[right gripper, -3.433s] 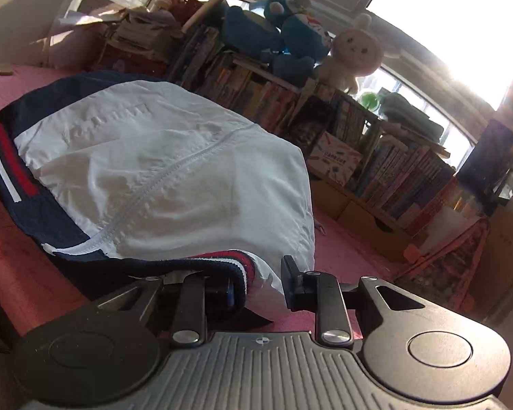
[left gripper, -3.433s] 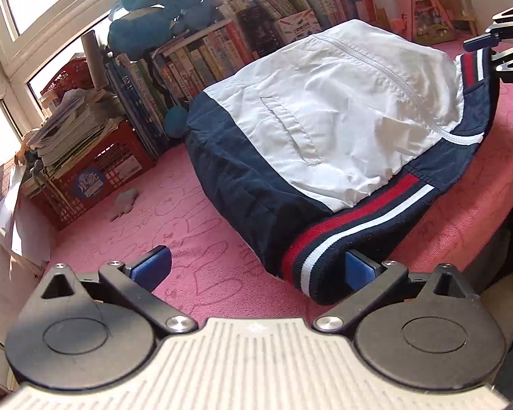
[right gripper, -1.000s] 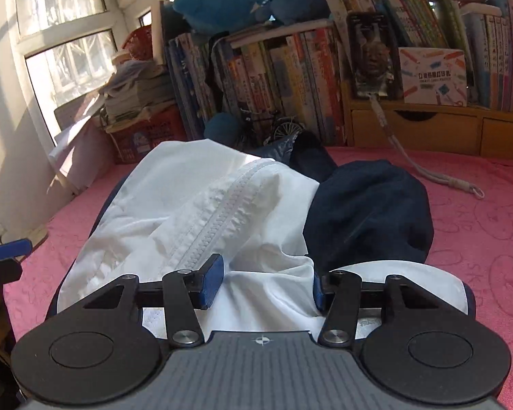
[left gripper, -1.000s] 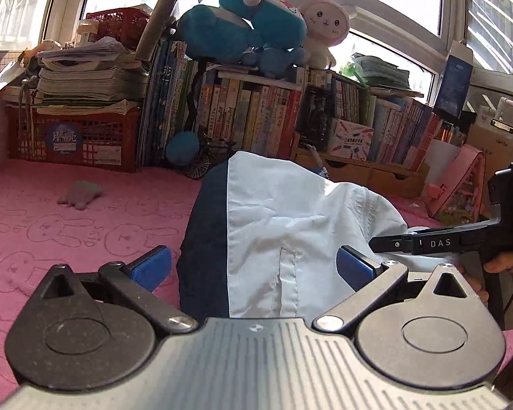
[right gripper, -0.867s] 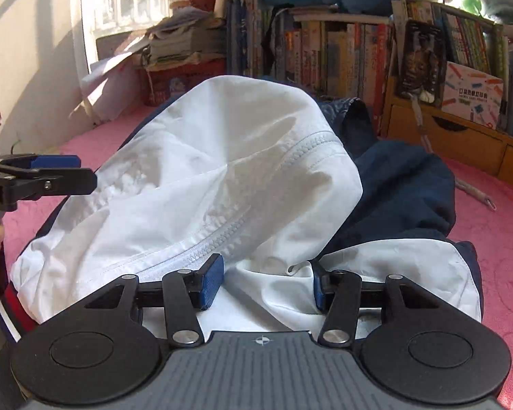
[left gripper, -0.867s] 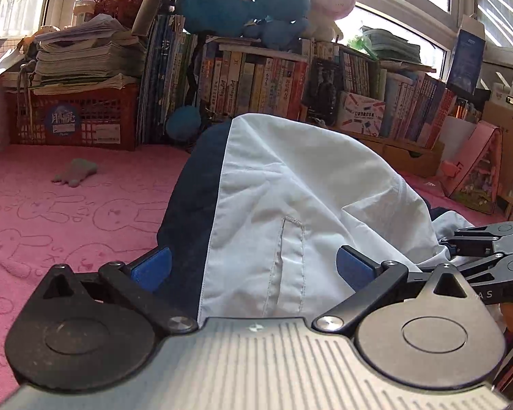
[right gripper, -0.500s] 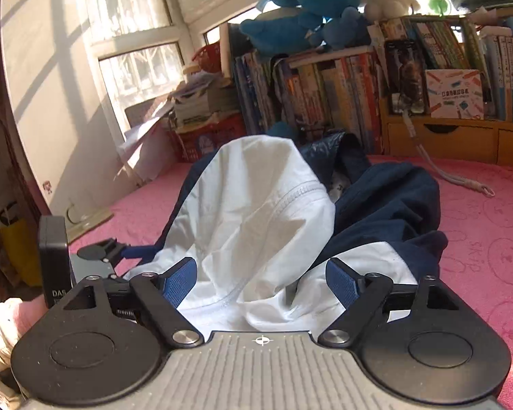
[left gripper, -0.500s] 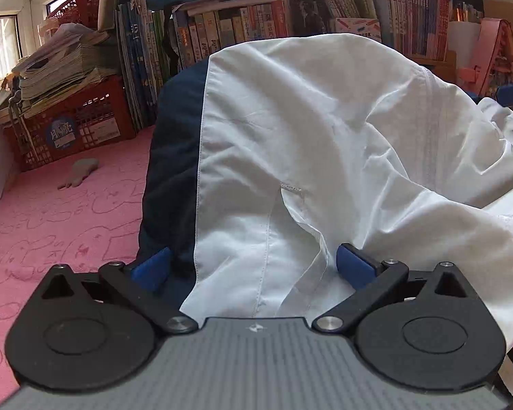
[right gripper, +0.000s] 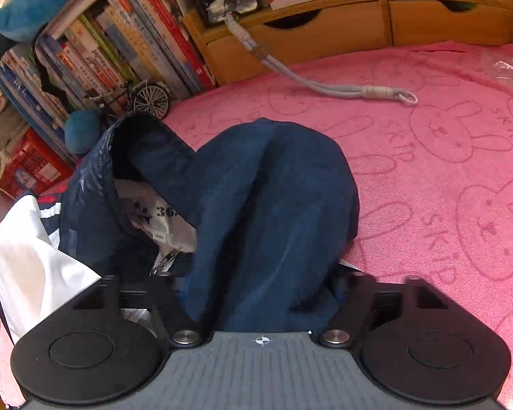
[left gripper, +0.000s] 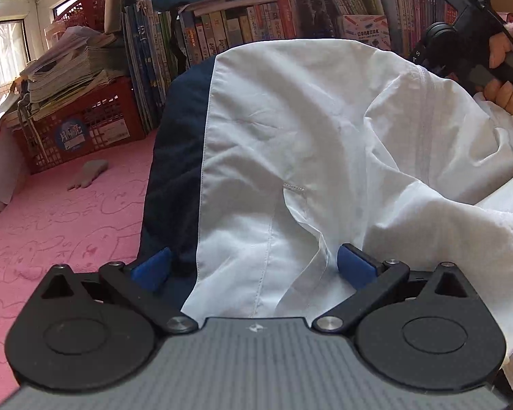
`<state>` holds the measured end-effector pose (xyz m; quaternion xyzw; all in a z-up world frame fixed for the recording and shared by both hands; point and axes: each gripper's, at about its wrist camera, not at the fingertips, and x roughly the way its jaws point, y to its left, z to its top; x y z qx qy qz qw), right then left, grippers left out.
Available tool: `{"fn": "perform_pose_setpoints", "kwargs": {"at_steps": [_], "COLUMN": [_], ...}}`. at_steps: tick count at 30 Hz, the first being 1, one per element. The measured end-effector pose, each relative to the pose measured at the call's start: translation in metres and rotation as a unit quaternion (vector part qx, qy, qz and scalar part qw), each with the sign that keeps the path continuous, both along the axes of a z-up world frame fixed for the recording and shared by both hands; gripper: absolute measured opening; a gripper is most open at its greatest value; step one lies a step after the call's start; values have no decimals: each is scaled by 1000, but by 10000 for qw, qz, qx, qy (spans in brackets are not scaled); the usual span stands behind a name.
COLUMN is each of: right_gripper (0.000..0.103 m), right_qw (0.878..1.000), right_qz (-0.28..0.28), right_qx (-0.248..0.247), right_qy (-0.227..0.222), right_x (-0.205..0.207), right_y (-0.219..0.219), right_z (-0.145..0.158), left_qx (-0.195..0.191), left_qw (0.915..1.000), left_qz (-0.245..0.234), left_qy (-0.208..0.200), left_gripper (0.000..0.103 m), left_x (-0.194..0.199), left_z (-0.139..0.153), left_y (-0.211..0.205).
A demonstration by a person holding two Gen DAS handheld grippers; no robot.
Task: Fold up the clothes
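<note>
Left tool [left gripper: 253, 266]: blue pads [left gripper: 150, 268] spread wide, released; the jacket [left gripper: 290, 136] fills the gap between them, navy panel by the left pad, white panel running to the right pad, neither pad pressing it; ahead-left of the tool, pink rabbit-print blanket [left gripper: 58, 218] with a small grey toy [left gripper: 87, 172] on it, red crate [left gripper: 82, 126] stacked with papers beyond; bookshelf [left gripper: 256, 24] straight ahead past the jacket; far right, a hand [left gripper: 501, 78] grips the right tool's handle behind the white fabric.

Right tool [right gripper: 261, 294]: jaws have just been closing; navy jacket fabric [right gripper: 263, 205] bunched between them; fingertips hidden under the cloth, so can't tell if they actually clamp it; left of the tool, white lining with a label [right gripper: 157, 218] and the striped hem; ahead-left, model bicycle [right gripper: 143, 97] against the books; ahead-right, grey cord [right gripper: 342, 89] lying on the blanket, wooden drawers [right gripper: 359, 30] behind.
</note>
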<state>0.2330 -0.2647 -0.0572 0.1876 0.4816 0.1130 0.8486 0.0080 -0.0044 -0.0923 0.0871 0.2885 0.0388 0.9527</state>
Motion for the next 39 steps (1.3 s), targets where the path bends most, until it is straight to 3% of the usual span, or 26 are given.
{"fn": "perform_pose_setpoints", "kwargs": {"at_steps": [2,5,7,10,12,15,17,20,22,23,26,27,31,33,34,35,36,37,38,39], "right_gripper": [15,13,13,13,12,12,12,15,20,29,72,77,84,103,103,103,103,103,103,103], "right_qw": [9995,9940,9845,9678,9472,9026,8795,8690,8768,8844,9065,9125,9285,9276,9237,9221,9287,9403,9586,9691], "right_qz": [-227,-478,-840,-1611,-2325,-3267,-3652,-3967,-3906,-3766,-3257,-3084,-2257,-1871,-1721,-1576,-1349,-979,-376,33], "right_qx": [135,-329,-693,-912,-1022,-1504,-1830,-2093,-2345,-2441,-2540,-2543,-2564,-2610,-2640,-2550,-2267,-1856,-1223,-785], "right_qy": [-188,-925,-1373,-1706,-1957,-2366,-2443,-2090,-1541,-1280,-871,-869,-1459,-1908,-2179,-2447,-2606,-2680,-2543,-2337], "right_x": [-8,-27,-37,-50,-63,-84,-94,-97,-92,-90,-94,-98,-114,-119,-119,-117,-113,-106,-93,-80], "right_y": [-16,-47,-78,-139,-186,-249,-283,-324,-337,-336,-310,-296,-224,-184,-162,-141,-126,-109,-91,-71], "right_z": [11,42,64,92,109,122,122,105,82,71,47,44,66,88,101,115,125,133,135,131], "left_qx": [31,64,39,2,-12,-12,-21,-25,-16,-11,11,16,41,64,79,95,110,118,121,121], "left_qw": [10000,10000,10000,10000,10000,10000,10000,10000,10000,10000,10000,10000,10000,10000,10000,10000,9999,9999,9999,9999], "left_qz": [27,27,37,53,55,49,24,-8,-15,-14,-16,-17,-21,-21,-22,-25,-28,-31,-35,-39], "left_qy": [-18,-21,-12,2,10,21,30,40,44,46,44,42,36,24,16,8,1,-3,-6,-9], "left_gripper": [103,103,103,103,103,103,103,103,103,103,103,103,103,103,103,103,103,103,103,103], "left_x": [0,0,0,1,1,2,2,2,2,2,2,2,2,1,1,1,1,1,1,1], "left_z": [0,1,1,1,1,2,2,2,2,2,2,2,1,0,0,0,0,0,0,0], "left_y": [-1,-2,-1,0,0,-1,0,0,-1,-1,-2,-2,-4,-5,-6,-6,-7,-7,-7,-7]}}
